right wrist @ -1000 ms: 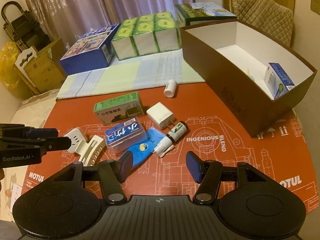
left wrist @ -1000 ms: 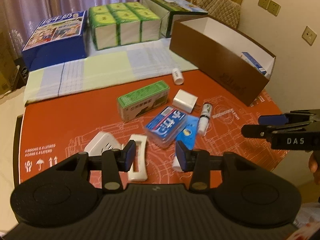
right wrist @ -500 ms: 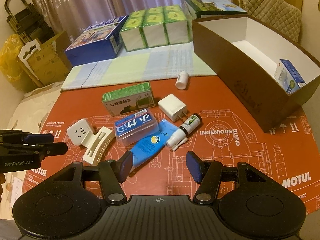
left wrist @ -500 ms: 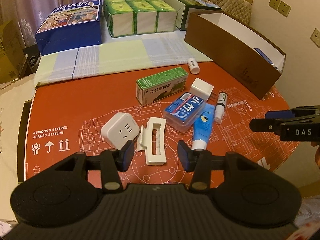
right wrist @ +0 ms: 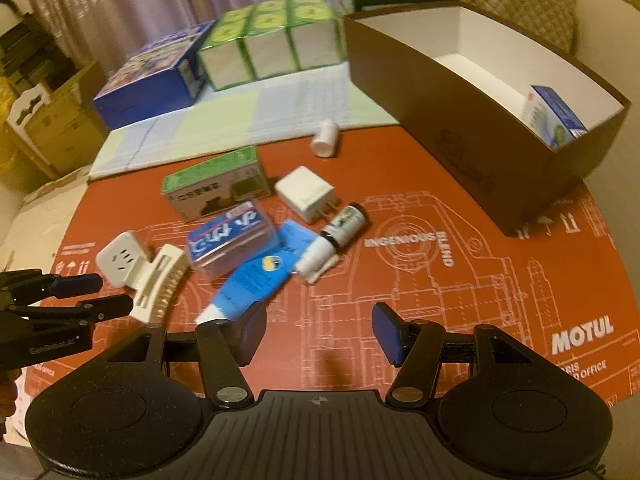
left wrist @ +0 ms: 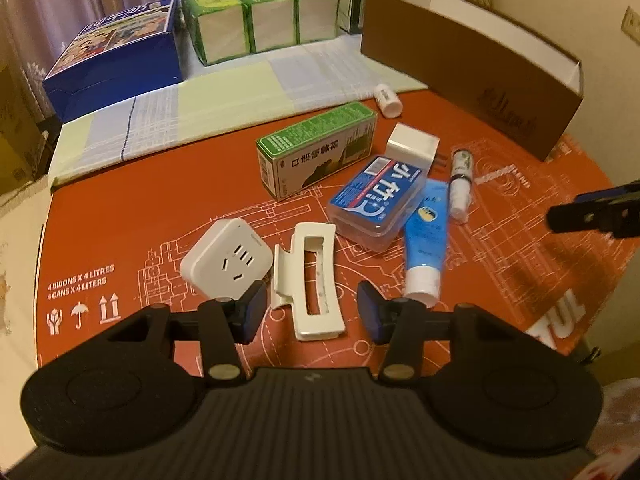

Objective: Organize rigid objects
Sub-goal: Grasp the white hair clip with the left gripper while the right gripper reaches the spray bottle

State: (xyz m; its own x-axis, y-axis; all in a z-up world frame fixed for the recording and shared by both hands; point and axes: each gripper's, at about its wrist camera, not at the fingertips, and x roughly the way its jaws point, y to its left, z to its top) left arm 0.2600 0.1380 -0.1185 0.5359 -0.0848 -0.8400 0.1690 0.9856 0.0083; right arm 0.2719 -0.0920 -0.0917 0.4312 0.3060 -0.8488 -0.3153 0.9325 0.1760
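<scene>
1. Clutter sits in a loose cluster on my red mat [left wrist: 160,208]: a white hair clip [left wrist: 310,280], a white socket cube [left wrist: 226,262], a green carton [left wrist: 316,152], a blue-labelled clear case [left wrist: 378,196], a blue tube [left wrist: 426,240], a white charger [left wrist: 412,146], a small spray bottle [left wrist: 460,180] and a little white bottle [left wrist: 387,100].
2. My left gripper [left wrist: 310,312] hangs over the near end of the hair clip, jaws opening, one pad on each side of the clip's end. I see no pad pressing on it.
3. The socket cube lies just left of the clip, touching it; my left pad partly covers the cube's near corner.
4. The clear case leans on the tube's flat end and lies just in front of the green carton. The charger is behind the case, the spray bottle beside the tube.
5. My right gripper [right wrist: 318,334] hovers over bare mat, jaws apart with nothing between them. The tube's cap end [right wrist: 208,314] shows just beyond its left pad.
6. The brown box [right wrist: 460,152] stands at the mat's far right, open at the top, white inside. One blue-and-white carton [right wrist: 554,114] leans in its near end.
7. The little white bottle lies on its side near the mat's far edge, apart from the cluster.
8. Behind the mat lies a pale checked cloth [left wrist: 192,108], bearing a blue box [left wrist: 116,52] and a green tissue pack [left wrist: 260,16].
</scene>
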